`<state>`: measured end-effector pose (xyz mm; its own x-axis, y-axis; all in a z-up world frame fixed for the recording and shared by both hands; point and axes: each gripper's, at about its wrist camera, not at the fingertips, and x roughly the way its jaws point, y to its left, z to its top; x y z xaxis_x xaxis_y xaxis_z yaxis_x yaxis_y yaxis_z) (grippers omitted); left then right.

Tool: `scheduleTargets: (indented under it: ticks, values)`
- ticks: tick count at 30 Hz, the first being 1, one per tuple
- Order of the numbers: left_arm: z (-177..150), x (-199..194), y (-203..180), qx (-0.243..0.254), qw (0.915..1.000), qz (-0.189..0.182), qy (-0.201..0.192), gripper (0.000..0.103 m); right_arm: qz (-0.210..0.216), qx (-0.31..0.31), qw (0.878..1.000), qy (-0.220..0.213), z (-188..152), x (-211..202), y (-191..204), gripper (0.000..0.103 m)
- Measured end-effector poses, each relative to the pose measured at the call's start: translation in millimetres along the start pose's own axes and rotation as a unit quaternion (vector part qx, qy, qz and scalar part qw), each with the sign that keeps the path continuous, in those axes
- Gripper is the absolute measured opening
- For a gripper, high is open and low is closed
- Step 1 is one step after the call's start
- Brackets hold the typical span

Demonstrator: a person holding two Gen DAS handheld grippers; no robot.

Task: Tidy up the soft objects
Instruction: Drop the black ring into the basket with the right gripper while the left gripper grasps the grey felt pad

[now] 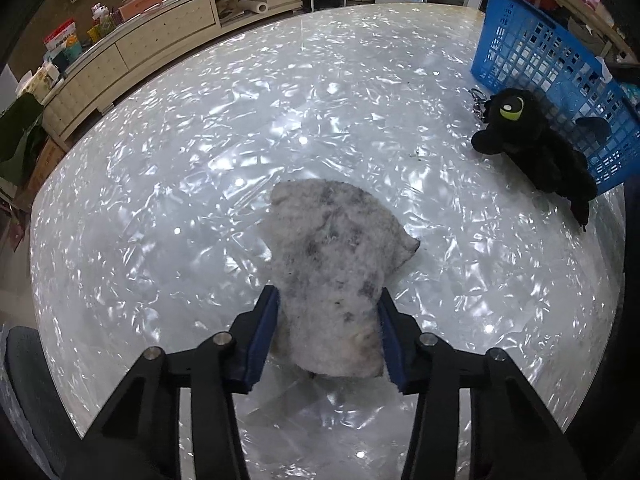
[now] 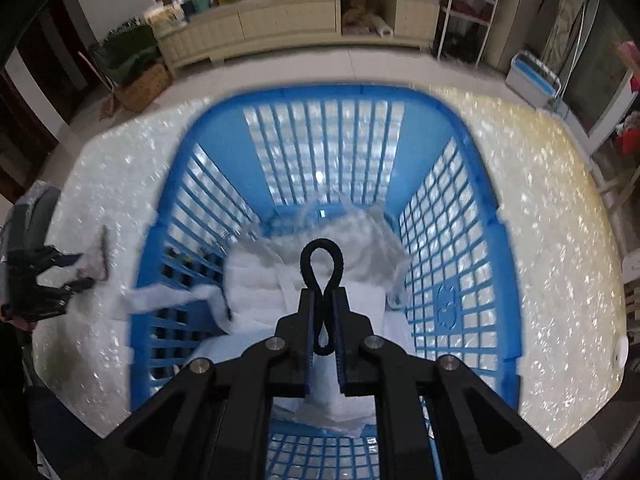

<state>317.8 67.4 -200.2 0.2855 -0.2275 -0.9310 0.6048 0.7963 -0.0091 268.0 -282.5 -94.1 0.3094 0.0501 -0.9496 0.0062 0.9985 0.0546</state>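
In the left wrist view my left gripper (image 1: 328, 304) is shut on a grey-and-white fuzzy cloth (image 1: 332, 256), held over the shiny table (image 1: 180, 184). A black plush toy (image 1: 528, 136) with a green eye lies on the table against the blue basket (image 1: 552, 64) at the right. In the right wrist view my right gripper (image 2: 323, 296) is shut on a black cord loop (image 2: 322, 268) above the blue basket (image 2: 440, 168). A white padded item (image 2: 264, 284) lies inside the basket, with one white strap hanging over its left wall.
A cream sideboard (image 1: 160, 28) with boxes and bottles stands beyond the table. A key ring (image 1: 478, 102) lies by the plush toy. The left hand-held gripper (image 2: 36, 284) shows at the left of the right wrist view. A blue-and-white box (image 2: 532, 80) sits on the floor.
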Motion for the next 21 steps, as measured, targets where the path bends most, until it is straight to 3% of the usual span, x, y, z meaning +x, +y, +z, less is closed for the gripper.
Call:
scheduleTargets:
  ticks: [1, 3, 7, 12, 17, 21]
  values:
    - [-0.8, -1.0, 0.3, 0.0, 1.0, -0.001, -0.001, 0.028, 0.005, 0.004, 1.0, 0.008, -1.4, 5.3, -0.8, 0.009]
    - [-1.5, -2.3, 0.3, -0.007, 1.0, 0.0, -0.005, 0.019, 0.012, 0.005, 1.0, 0.018, -4.7, 10.5, -2.6, 0.009]
    - [-3.1, -4.9, 3.3, -0.012, 0.9999, -0.001, -0.006, 0.017, 0.014, 0.005, 1.0, 0.019, -4.3, 10.6, -2.2, 0.011]
    - [-4.3, -6.9, 6.9, -0.025, 0.9997, -0.001, -0.005, 0.014, 0.008, 0.002, 1.0, 0.024, -3.6, 10.4, -3.7, 0.023]
    - [-9.7, -10.5, 7.1, -0.033, 0.9994, 0.003, 0.001, 0.014, -0.002, -0.002, 1.0, 0.024, -5.8, 9.3, -2.9, 0.052]
    - [-15.1, -26.9, -0.2, -0.034, 0.9994, 0.008, -0.008, 0.014, 0.001, -0.006, 1.0, 0.018, -8.8, 0.6, 2.0, 0.065]
